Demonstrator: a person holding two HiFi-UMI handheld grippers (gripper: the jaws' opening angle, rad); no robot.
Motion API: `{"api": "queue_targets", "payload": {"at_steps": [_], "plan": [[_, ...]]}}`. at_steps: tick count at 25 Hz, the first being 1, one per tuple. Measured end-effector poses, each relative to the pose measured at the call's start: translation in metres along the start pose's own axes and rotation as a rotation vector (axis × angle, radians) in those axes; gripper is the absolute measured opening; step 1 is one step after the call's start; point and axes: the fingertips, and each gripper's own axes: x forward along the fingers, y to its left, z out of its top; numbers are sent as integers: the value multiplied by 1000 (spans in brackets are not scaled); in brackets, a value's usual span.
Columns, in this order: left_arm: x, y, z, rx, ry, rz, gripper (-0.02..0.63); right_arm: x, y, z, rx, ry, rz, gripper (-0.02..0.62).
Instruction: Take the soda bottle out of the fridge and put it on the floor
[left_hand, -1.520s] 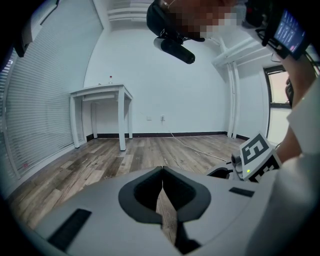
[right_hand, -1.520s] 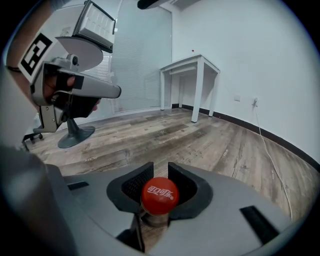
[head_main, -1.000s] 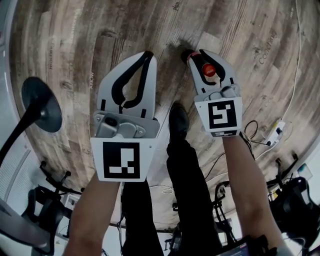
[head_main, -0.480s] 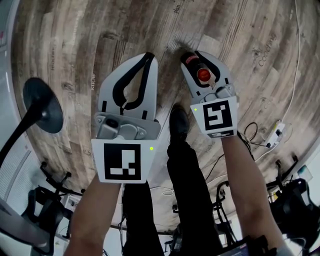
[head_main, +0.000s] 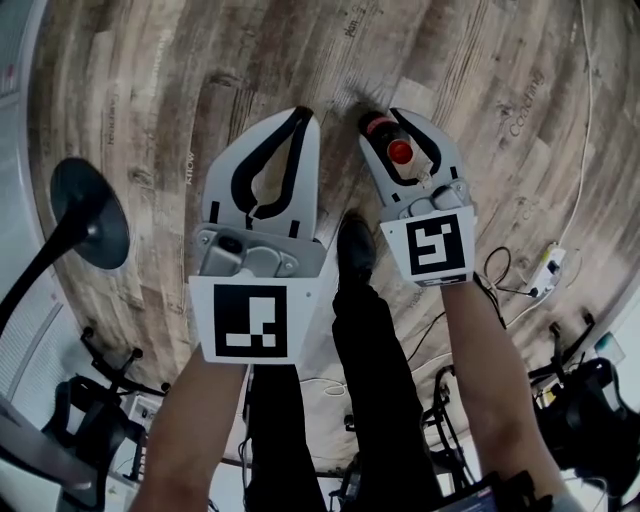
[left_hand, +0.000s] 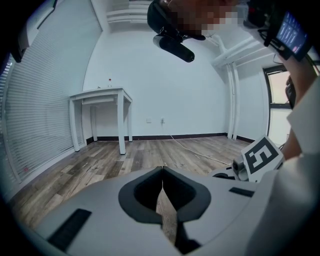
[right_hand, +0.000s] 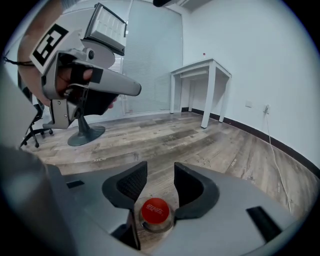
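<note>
Red bottle cap (right_hand: 155, 212), print apparently unreadable

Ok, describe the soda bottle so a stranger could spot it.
On the wood-plank floor, find the right gripper, whose fingers have just been opening. The soda bottle stands between them, its round red cap bright against the grey fingers.

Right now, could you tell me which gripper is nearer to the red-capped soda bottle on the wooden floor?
Right. The right gripper, its fingers just opened, straddles the red-capped soda bottle; the shut left gripper hangs apart, to the bottle's left.
</note>
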Motion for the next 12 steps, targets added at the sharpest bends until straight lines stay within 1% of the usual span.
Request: {"api": "queue_targets", "payload": {"at_steps": [4, 7, 9, 12], "plan": [[-4, 2, 18, -2, -19, 16, 17, -11, -6, 26, 8, -53, -22, 186], [-9, 4, 39, -11, -33, 30, 17, -23, -11, 51, 9, -88, -41, 186], [-16, 7, 58, -10, -42, 36, 17, -33, -15, 74, 5, -112, -54, 186], [-28, 12, 94, 3, -64, 53, 17, -55, -23, 119, 17, -163, -78, 185]]}}
